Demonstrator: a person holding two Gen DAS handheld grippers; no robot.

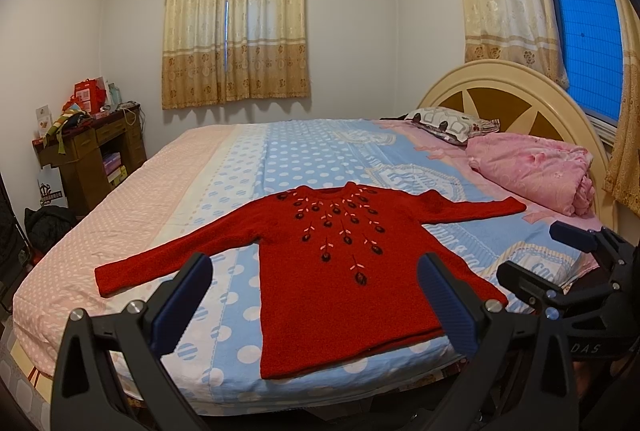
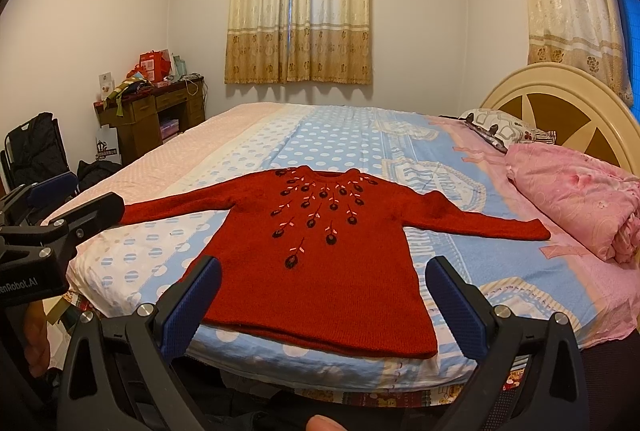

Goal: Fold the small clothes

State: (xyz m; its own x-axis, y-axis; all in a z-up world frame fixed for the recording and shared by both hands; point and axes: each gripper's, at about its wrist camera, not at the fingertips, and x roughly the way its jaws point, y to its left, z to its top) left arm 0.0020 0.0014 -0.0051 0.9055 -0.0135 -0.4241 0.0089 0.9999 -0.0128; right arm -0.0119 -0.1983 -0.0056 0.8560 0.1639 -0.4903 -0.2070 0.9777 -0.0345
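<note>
Left wrist view: red sweater (image 1: 344, 271) lies flat ahead, sleeves spread crosswise; left gripper (image 1: 316, 303) and right gripper (image 2: 324, 305) both spread, empty, short of the hem.

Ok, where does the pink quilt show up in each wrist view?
Left wrist: the pink quilt sits at mid-right, folded below the headboard.
Right wrist: the pink quilt sits at the far right edge, mid-height.
Shared landmark: the red sweater, spread flat on the bed.

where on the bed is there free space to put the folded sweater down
Free: the pink dotted sheet left of the red sweater, and the blue dotted stretch beyond its collar. Crowded: the headboard end, with the pink quilt and patterned pillow.
</note>
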